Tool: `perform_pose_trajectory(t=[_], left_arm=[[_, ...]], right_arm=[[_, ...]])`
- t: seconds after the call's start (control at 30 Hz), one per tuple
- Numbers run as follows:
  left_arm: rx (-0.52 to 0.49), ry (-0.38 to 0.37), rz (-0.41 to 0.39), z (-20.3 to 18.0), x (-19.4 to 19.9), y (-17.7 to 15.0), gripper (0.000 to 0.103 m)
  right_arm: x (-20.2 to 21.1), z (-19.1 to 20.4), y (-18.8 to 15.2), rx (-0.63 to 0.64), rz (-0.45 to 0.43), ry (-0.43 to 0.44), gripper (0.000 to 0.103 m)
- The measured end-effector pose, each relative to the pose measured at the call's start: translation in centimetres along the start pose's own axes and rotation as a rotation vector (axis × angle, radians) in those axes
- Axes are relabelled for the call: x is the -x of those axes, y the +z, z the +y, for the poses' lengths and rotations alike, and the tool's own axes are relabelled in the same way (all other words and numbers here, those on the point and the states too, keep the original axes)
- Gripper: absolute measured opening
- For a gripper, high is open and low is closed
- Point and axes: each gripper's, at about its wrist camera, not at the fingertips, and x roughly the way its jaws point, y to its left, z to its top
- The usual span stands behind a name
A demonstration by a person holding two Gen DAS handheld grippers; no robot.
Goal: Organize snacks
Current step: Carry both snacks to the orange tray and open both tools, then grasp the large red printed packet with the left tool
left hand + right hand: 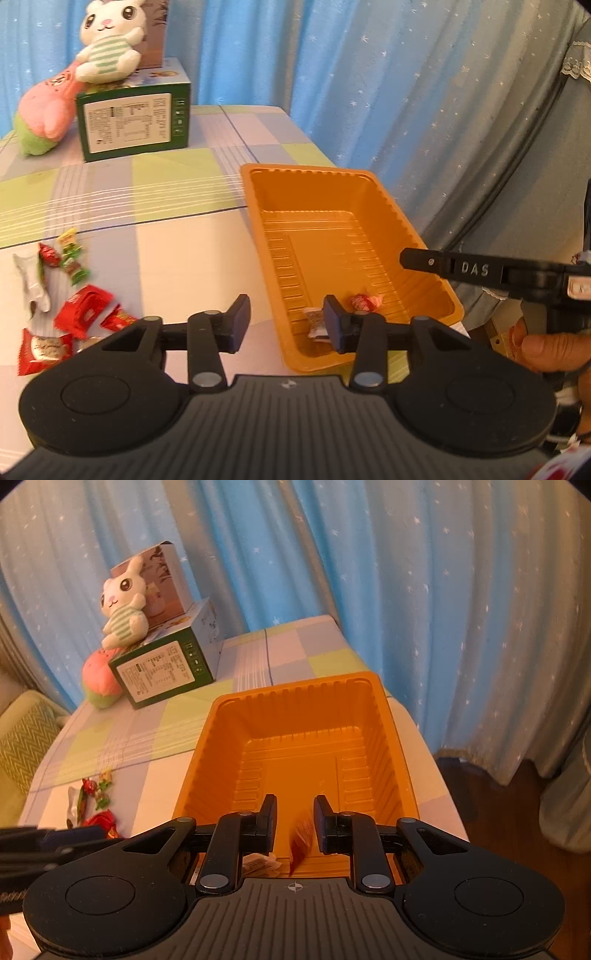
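Hovering over the near-left corner of the orange tray [258, 206], the left gripper [286, 319] has its jaws parted and empty; its right finger stands in front of the tray's near end, its left finger over bare tablecloth [177, 251]. Inside the tray, near end: a red-and-white twisted candy [364, 302] and a small pale wrapped snack [316, 321], close to each other, the pale one partly hidden behind the finger.

Loose snacks at 9 o'clock from the left gripper, on the cloth: a red packet [84, 308], a second red packet with a pale picture [42, 350], a small red-wrapped candy [50, 254], a green-and-yellow wrapped candy [74, 256], a white torn wrapper [31, 284]. They lie close together, well apart from the tray.

The right gripper [295, 823] points into the tray [295, 694] from its near short side. Jaws slightly apart; a blurred reddish packet [301, 840] sits in the gap between the fingers, below the tips. The pads do not appear to press it, so read as released. A pale wrapper [258, 864] lies in the tray at the gripper's 7 o'clock.

In the left view the right gripper's finger reaches over the tray's right rim from 3 o'clock, a hand [543, 347] behind it.

Far end of table, 11 o'clock: a green box [133, 122], a white rabbit plush [110, 40] on top, a pink plush [46, 114] leaning beside it. Blue starred curtain [332, 74] behind.
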Motion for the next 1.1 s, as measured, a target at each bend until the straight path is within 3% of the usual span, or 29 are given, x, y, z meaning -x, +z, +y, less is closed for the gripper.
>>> perform_pose_trajectory(t=[0.07,0.1,0.3,0.63,0.8,1.1], left_arm=[[0.002,0.009,-0.006,0.3,0.7,-0.3,0.043],[0.005,0.013,-0.008,0.4,1.0,-0.5,0.044],[0.025,0.037,-0.028,1.2,3.8,-1.9,0.052],[0.064,0.080,-0.058,3.4,9.4,-5.1,0.062],[0.086,0.111,-0.073,4.8,12.0,-6.7,0.067],[0.142,0.187,-0.080,8.3,15.5,-9.2,0.071]], right_arm=[[0.6,-0.2,-0.1,-0.020,-0.018,-0.002,0.048],[1.0,-0.2,-0.1,-0.026,-0.026,-0.003,0.051],[4.2,0.3,-1.2,-0.069,-0.054,0.012,0.051],[9.4,4.9,-5.4,-0.034,-0.078,0.060,0.056],[10.7,7.1,-7.7,-0.005,-0.063,0.072,0.066],[11.4,9.8,-9.8,0.035,-0.032,0.100,0.068]])
